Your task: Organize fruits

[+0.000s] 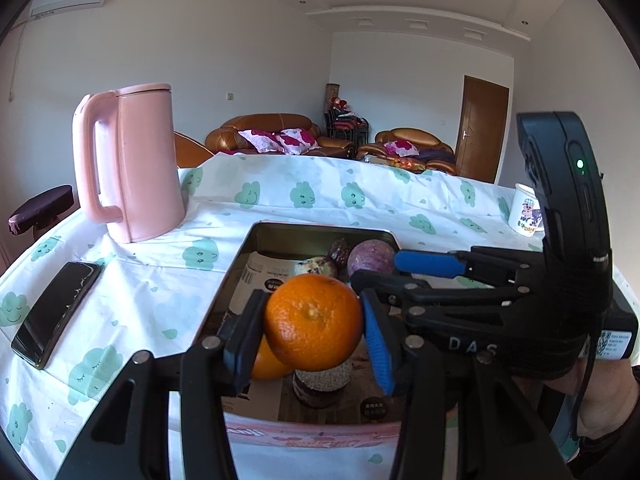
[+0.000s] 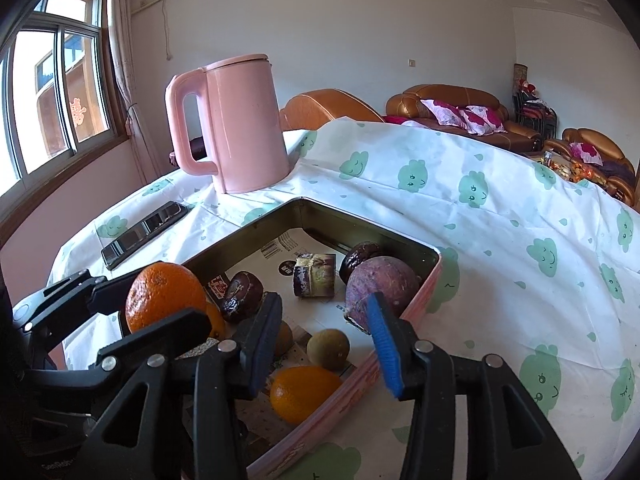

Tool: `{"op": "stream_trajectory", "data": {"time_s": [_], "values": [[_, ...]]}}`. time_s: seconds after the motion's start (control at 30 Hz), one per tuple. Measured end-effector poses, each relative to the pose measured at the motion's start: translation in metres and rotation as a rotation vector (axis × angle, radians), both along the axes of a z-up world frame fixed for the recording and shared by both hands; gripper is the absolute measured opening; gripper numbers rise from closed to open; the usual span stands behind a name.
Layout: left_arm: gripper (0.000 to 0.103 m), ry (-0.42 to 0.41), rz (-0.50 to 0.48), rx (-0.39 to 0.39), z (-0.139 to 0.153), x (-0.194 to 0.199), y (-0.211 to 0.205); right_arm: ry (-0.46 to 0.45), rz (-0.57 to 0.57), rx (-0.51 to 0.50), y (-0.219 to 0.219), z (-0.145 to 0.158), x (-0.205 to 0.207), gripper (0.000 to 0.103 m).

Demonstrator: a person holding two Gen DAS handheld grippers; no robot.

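Note:
My left gripper (image 1: pixel 314 330) is shut on an orange (image 1: pixel 313 322) and holds it above the near end of a pink-walled metal tin (image 1: pixel 320 231). The same orange (image 2: pixel 164 298) shows at the left of the right wrist view. My right gripper (image 2: pixel 326 340) is open and empty, hovering over the tin (image 2: pixel 434 276). In the tin lie a purple round fruit (image 2: pixel 382 286), another orange (image 2: pixel 304 392), a small greenish-brown fruit (image 2: pixel 328 348), two dark wrinkled fruits (image 2: pixel 240 296) and a small wrapped packet (image 2: pixel 314 276).
A pink kettle (image 1: pixel 132 164) stands at the back left of the table. A black phone (image 1: pixel 56 312) lies at the left. A white mug (image 1: pixel 526 210) stands at the right. The cloth (image 2: pixel 500 208) has green cloud prints.

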State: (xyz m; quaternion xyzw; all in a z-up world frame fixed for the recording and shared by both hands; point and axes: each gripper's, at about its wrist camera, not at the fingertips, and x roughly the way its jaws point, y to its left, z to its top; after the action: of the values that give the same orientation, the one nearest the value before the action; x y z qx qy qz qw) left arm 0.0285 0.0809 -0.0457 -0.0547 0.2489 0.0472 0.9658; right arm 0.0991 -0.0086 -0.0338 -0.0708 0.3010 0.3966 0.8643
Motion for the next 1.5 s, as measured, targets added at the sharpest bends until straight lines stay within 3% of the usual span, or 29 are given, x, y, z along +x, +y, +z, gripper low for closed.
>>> {"op": "stream_trajectory", "data": {"time_s": [0.17, 0.2, 0.3, 0.5, 0.6, 0.87, 0.97, 1.23, 1.4, 1.5], "values": [[0.055, 0.002, -0.019, 0.009, -0.003, -0.004, -0.005, -0.042, -0.027, 0.023, -0.008, 0.006, -0.005, 0.059], [0.064, 0.0, -0.02, 0.017, -0.002, -0.005, -0.007, -0.047, -0.032, 0.032, -0.01, 0.007, -0.006, 0.063], [0.078, -0.016, -0.009, 0.037, 0.0, -0.008, -0.01, -0.073, -0.056, 0.058, -0.017, 0.012, -0.01, 0.069], [0.082, -0.04, -0.013, 0.044, 0.006, -0.012, -0.012, -0.115, -0.092, 0.074, -0.026, 0.021, -0.019, 0.073], [0.101, -0.066, 0.013, 0.058, 0.01, -0.017, -0.011, -0.125, -0.108, 0.087, -0.032, 0.025, -0.024, 0.079], [0.101, -0.084, 0.086, 0.077, 0.013, -0.024, 0.006, -0.169, -0.12, 0.095, -0.041, 0.034, -0.036, 0.08], [0.101, -0.081, 0.132, 0.121, 0.013, -0.027, 0.013, -0.172, -0.121, 0.1, -0.044, 0.036, -0.039, 0.08], [0.101, -0.058, 0.237, 0.107, 0.008, -0.029, 0.045, -0.173, -0.125, 0.101, -0.046, 0.033, -0.042, 0.081], [0.101, -0.029, 0.242, 0.105, 0.001, -0.025, 0.048, -0.17, -0.12, 0.101, -0.046, 0.031, -0.047, 0.081], [0.101, 0.013, 0.194, 0.094, -0.006, -0.018, 0.04, -0.176, -0.121, 0.105, -0.047, 0.031, -0.049, 0.081]]}}
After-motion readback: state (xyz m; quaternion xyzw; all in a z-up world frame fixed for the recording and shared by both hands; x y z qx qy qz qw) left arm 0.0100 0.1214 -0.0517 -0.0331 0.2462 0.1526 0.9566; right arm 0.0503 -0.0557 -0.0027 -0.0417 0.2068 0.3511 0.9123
